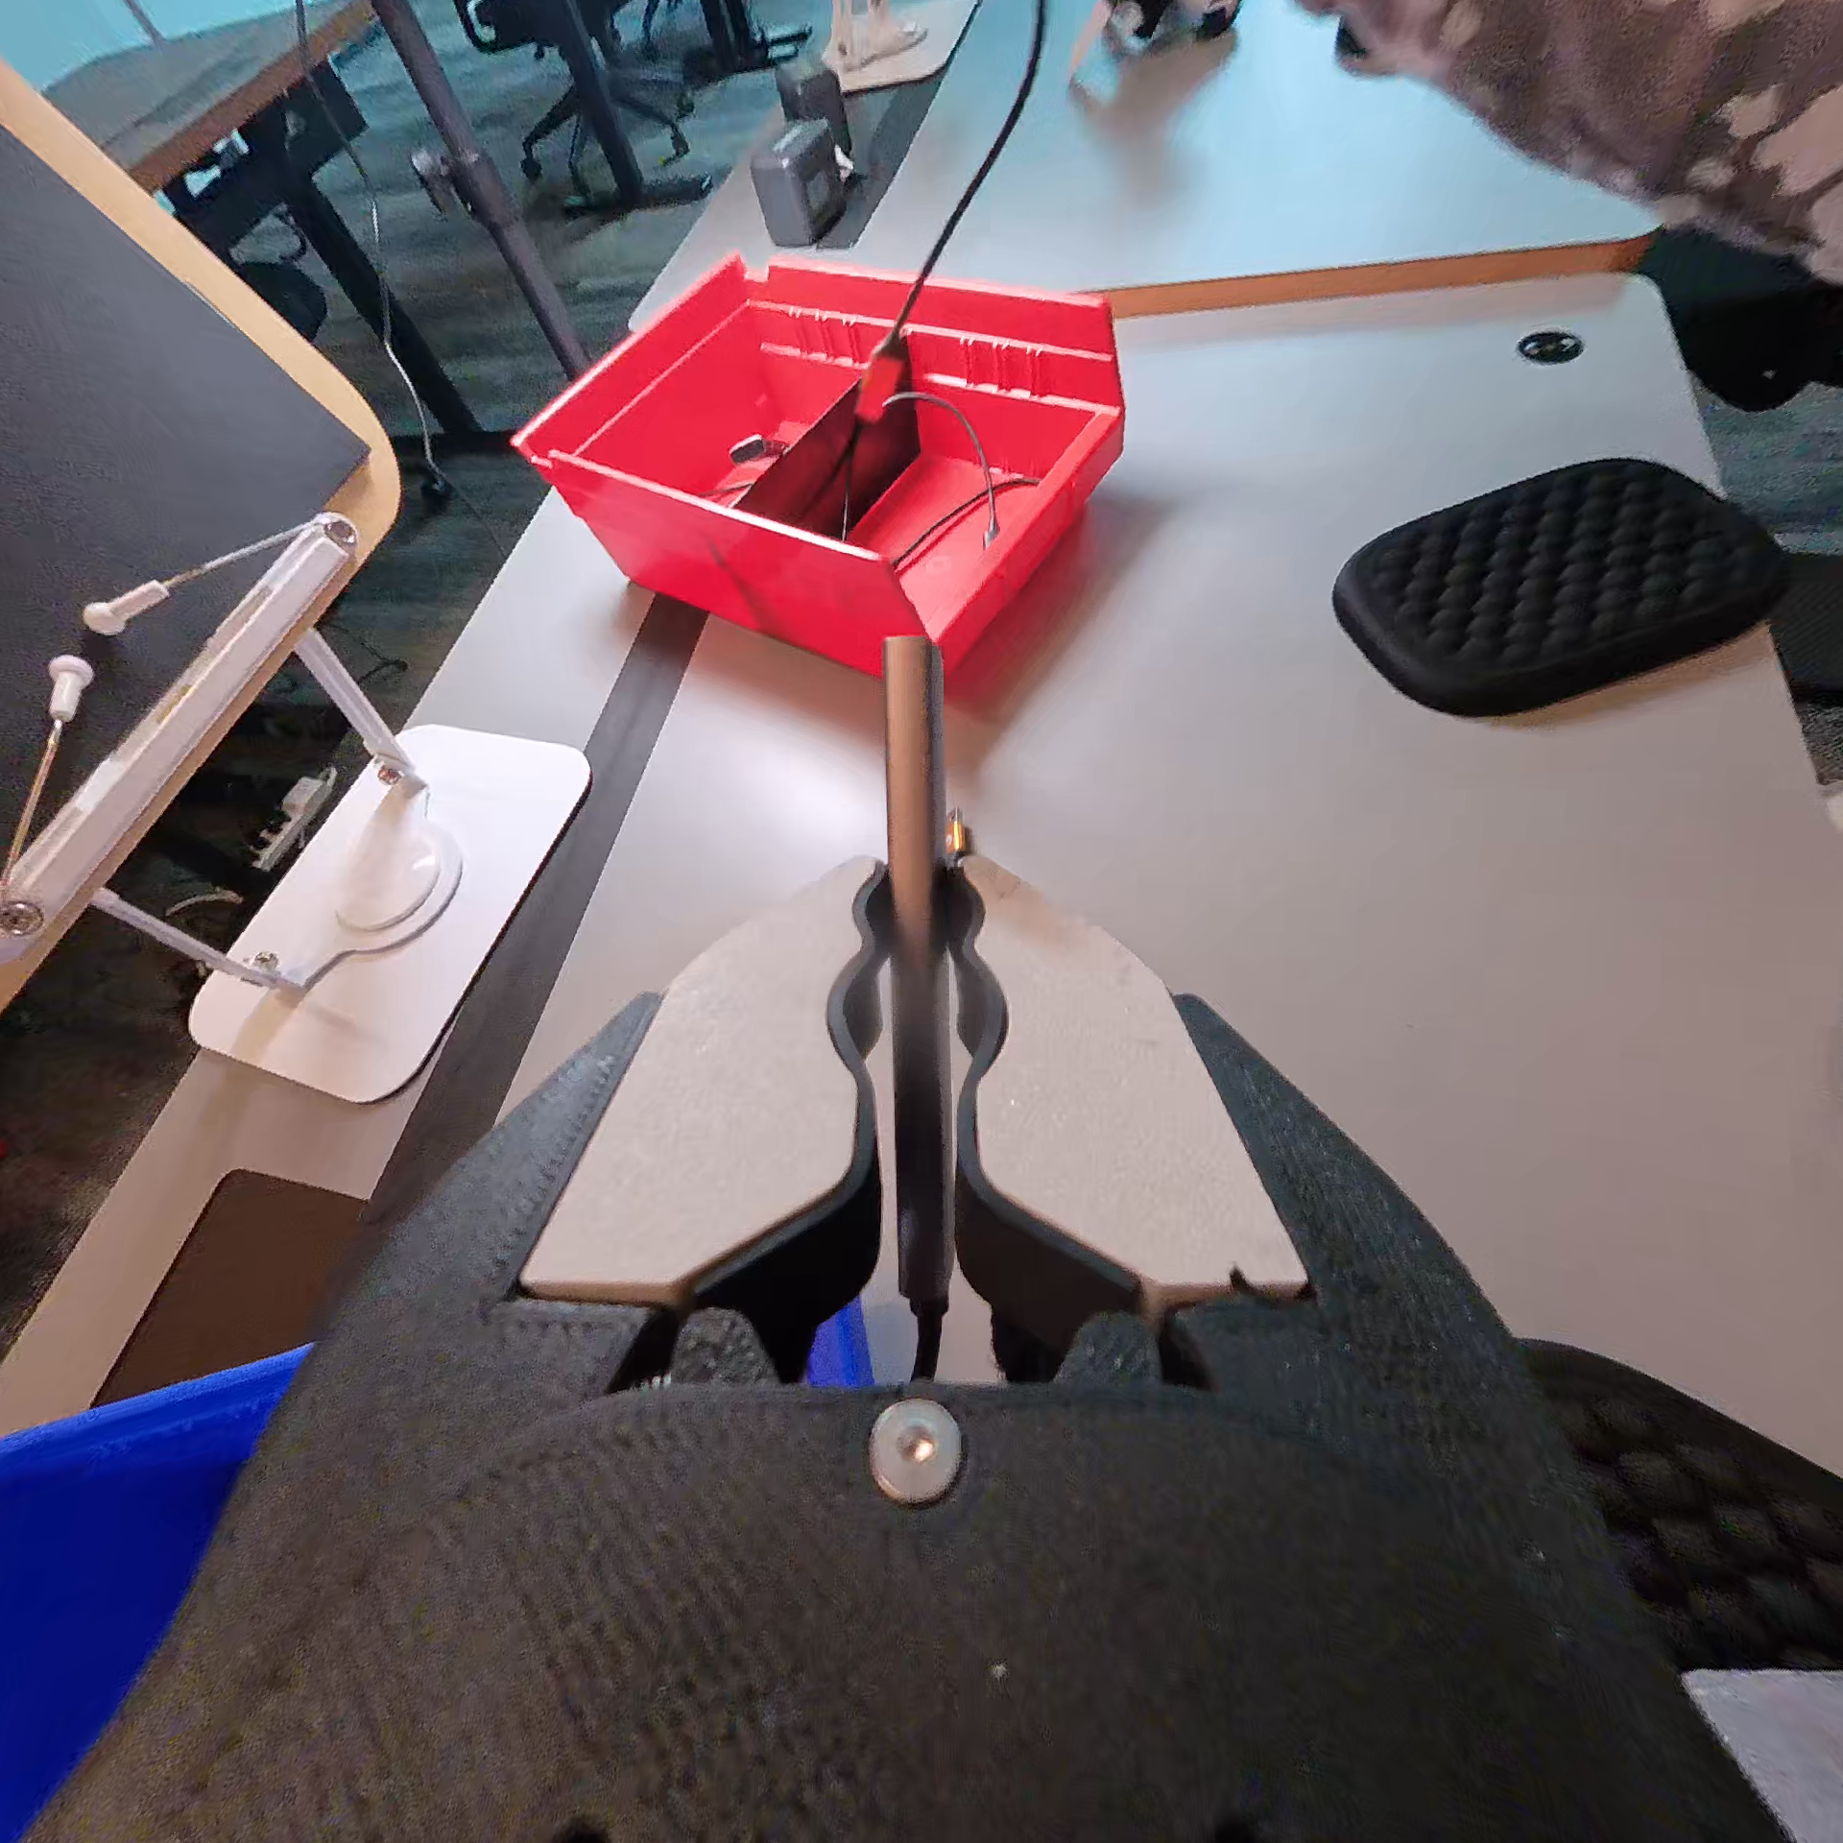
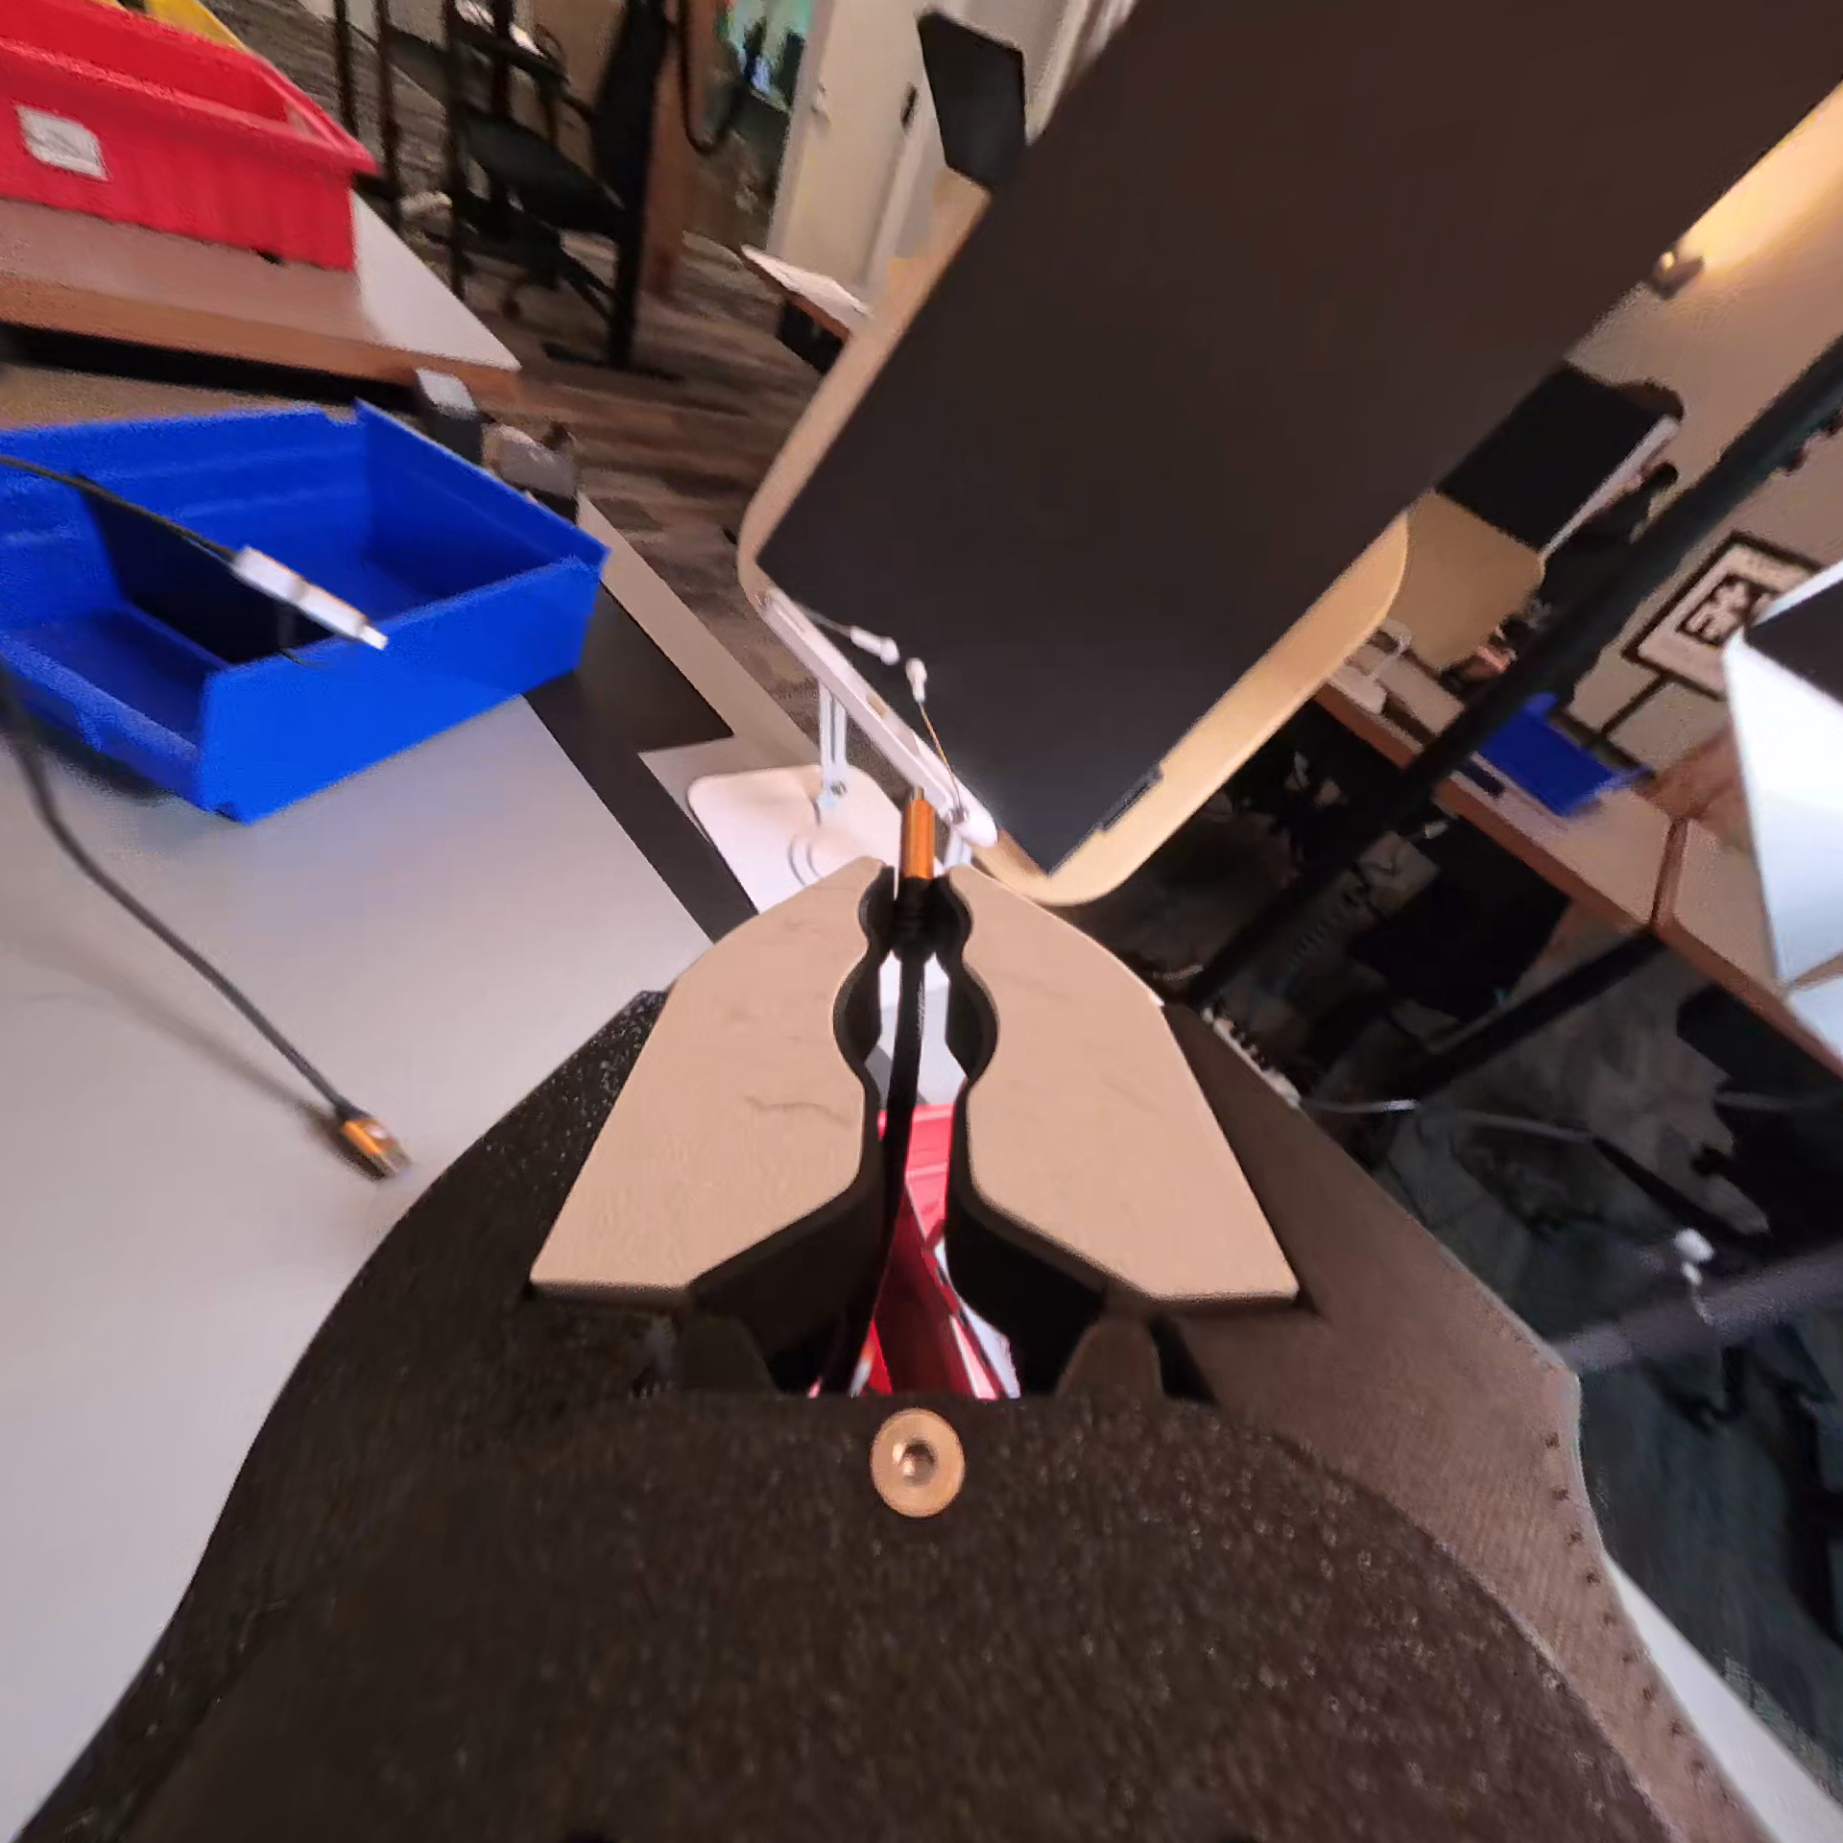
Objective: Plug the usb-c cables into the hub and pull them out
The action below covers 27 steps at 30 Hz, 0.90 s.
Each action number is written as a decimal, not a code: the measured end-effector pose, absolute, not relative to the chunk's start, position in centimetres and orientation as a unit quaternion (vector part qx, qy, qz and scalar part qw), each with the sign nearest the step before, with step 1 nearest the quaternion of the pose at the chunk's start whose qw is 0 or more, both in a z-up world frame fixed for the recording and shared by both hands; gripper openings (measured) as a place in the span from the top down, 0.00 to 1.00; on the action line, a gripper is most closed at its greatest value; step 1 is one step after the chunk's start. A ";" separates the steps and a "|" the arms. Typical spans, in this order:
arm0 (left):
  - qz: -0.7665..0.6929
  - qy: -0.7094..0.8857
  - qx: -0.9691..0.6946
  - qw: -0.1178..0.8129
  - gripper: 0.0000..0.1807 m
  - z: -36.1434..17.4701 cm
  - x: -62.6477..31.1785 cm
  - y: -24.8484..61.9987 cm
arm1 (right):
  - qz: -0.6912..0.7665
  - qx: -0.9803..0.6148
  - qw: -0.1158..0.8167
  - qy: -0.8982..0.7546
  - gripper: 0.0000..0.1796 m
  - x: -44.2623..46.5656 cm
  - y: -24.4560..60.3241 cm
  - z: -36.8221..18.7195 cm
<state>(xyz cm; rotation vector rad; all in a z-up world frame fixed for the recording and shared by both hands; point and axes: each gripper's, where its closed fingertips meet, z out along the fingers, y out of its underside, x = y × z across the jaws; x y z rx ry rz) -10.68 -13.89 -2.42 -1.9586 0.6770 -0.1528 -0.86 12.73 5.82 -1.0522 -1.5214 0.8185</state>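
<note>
My left gripper is shut on a slim dark grey hub, which is held edge-on and points forward over the grey table. A small orange plug tip shows beside its right finger. Ahead stands a red bin with black cables inside. A black cable with an orange sleeve hangs into it from above. My right gripper is shut on a black USB-C cable, and its orange plug sticks out past the fingertips. A second cable with an orange plug lies loose on the table.
A blue bin holds a flat silver device on a black cable. A dark screen on a white stand stands at the table's edge and also shows in the right wrist view. A black padded rest lies right. A camouflage sleeve is at the top right. The left gripper's tips are roughly 30 cm from the right gripper's.
</note>
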 end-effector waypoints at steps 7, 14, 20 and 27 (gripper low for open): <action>-0.066 0.291 -0.809 0.507 0.94 -2.2 -10.2 -14.1 | 0.203 -0.509 0.423 -0.722 0.96 -0.2 15.1 -9.8; -0.074 0.313 -0.818 0.477 0.94 -3.7 -8.7 -13.4 | 0.095 -0.517 0.290 -0.800 0.78 3.2 13.7 -14.8; -0.080 0.333 -0.819 0.460 0.94 -4.7 -7.1 -12.6 | 0.272 -0.439 0.340 -0.786 0.78 0.2 4.6 -6.0; -0.131 0.336 -0.747 0.558 0.94 -0.6 -4.6 -12.1 | 0.415 -0.337 0.350 -0.769 0.80 -1.2 -7.1 -3.1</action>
